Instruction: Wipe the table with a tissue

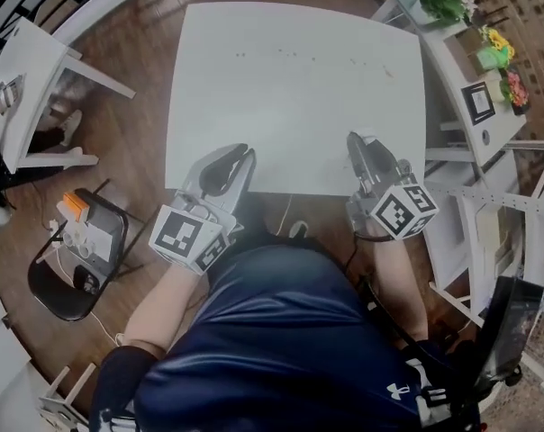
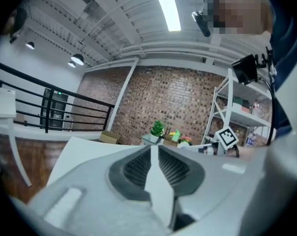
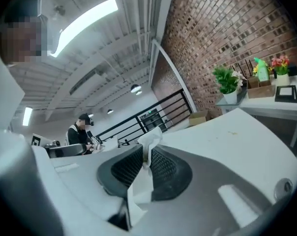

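Tissue [image 3: 151, 136] sits pinched in the right tool [image 3: 147, 150], the left tool [image 2: 155, 154] fully closed, both beside the table [image 1: 290, 97].

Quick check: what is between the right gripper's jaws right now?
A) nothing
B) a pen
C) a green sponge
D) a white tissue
D: its own view shows the right gripper closed on a white tissue, the crumpled end poking past the tips.

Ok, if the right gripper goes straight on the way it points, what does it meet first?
Probably the white table: the right gripper, shut on the tissue, points across it from the near edge, tilted slightly down. Where it lands is unclear.
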A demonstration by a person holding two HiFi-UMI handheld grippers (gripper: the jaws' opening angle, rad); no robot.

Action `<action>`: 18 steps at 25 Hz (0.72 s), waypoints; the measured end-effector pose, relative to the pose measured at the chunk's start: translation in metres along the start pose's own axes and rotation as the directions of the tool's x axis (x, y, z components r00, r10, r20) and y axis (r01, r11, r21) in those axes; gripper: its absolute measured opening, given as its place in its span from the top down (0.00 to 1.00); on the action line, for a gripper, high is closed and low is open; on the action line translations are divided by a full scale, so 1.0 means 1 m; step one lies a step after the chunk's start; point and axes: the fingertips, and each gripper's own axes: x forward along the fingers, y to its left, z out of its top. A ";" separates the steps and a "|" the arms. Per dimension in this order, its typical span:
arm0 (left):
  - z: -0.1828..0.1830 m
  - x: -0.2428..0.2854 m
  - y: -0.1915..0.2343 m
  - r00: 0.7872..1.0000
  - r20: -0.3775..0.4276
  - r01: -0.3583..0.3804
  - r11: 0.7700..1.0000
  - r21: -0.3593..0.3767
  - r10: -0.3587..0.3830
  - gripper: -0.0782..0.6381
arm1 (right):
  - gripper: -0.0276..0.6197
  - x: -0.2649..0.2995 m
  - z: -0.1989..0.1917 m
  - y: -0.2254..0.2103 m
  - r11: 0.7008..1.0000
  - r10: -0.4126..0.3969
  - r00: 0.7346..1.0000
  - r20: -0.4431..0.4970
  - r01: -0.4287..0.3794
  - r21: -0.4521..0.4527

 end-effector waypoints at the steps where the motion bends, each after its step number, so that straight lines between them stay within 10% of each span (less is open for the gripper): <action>1: -0.003 -0.003 -0.017 1.000 0.006 0.003 1.000 0.007 -0.003 0.83 | 0.89 -0.020 0.005 0.006 1.000 0.014 1.000 0.023 -0.014 -0.015; 10: -0.041 -0.033 -0.158 1.000 0.016 0.008 1.000 -0.001 -0.008 0.83 | 0.89 -0.163 0.013 0.041 0.973 0.118 0.986 0.117 -0.091 -0.211; 18: -0.037 -0.073 -0.172 0.999 0.050 -0.004 0.999 0.036 0.002 0.83 | 0.89 -0.186 0.028 0.063 0.961 0.115 0.975 0.190 -0.060 -0.271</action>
